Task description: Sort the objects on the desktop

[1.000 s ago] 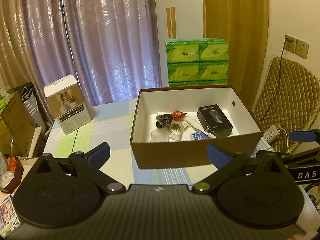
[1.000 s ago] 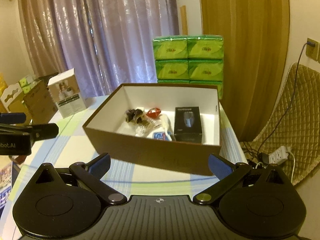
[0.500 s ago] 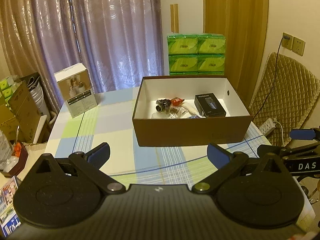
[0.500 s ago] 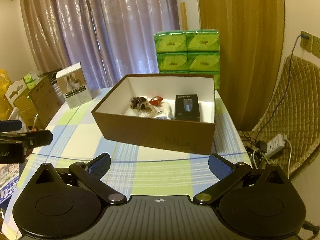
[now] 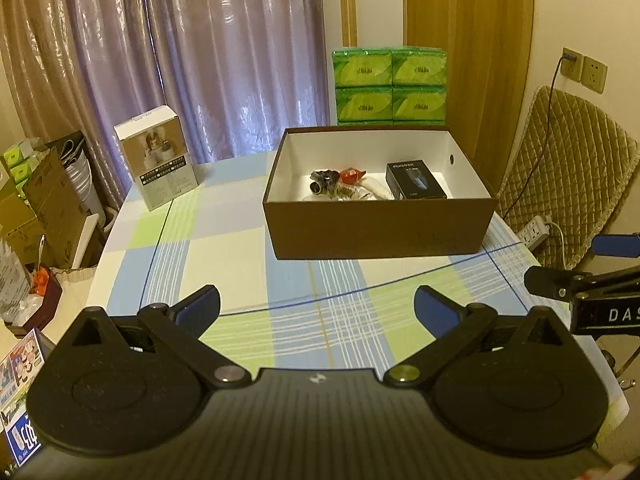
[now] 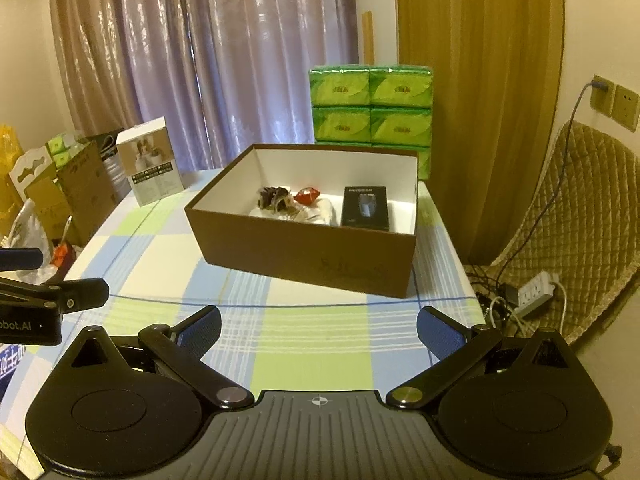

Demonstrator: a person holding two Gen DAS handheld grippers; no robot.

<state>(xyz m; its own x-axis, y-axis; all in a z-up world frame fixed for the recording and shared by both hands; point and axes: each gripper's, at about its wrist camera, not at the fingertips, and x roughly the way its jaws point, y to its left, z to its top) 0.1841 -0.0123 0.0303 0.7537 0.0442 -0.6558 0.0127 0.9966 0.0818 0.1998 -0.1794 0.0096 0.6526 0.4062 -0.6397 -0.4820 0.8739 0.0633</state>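
Both the left gripper and right gripper hung spread wide and empty above the checked tablecloth, the small objects already in the brown box — any careless reach risked nudging the box.

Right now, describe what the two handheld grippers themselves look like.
Both match. The left gripper and the right gripper each have a black ribbed body, two round black discs, black link arms with silver and brass-coloured pivot pins, and blue-padded fingers. Seen from the side, the right one bears white letters "DAS"; the left one's end in "obot.AI". No hands, sleeves or cables show.
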